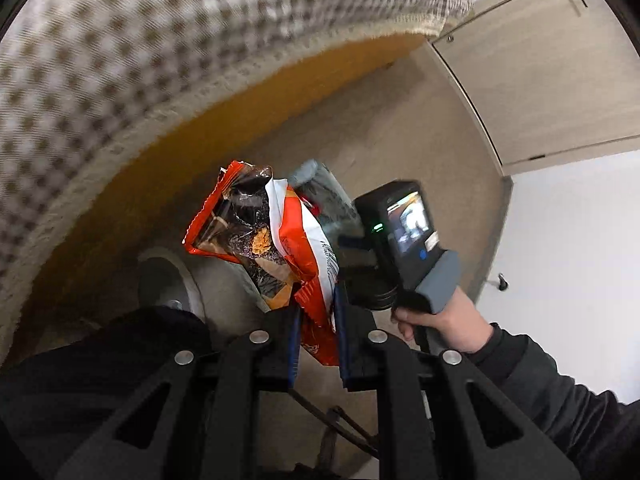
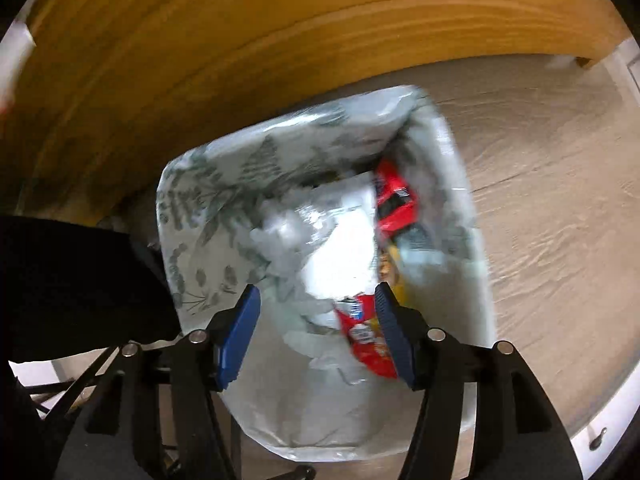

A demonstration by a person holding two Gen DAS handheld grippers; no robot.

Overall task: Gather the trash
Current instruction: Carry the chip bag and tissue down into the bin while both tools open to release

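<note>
Wooden furniture (image 2: 240,40), pale floor (image 2: 540,160)

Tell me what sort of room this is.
Probably a bedroom at home: a checkered bedspread hangs over a wooden bed frame, a lined trash bin stands on the wood-look floor, and there is a pale door.

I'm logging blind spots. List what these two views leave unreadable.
- Left wrist view: the trash bin is mostly hidden behind the orange snack bag that the left gripper pinches.
- Right wrist view: motion blur smears the bin's contents; the red wrapper print is illegible.
- Right gripper is open; whether the wrapper at its right finger touches it is unclear.
</note>
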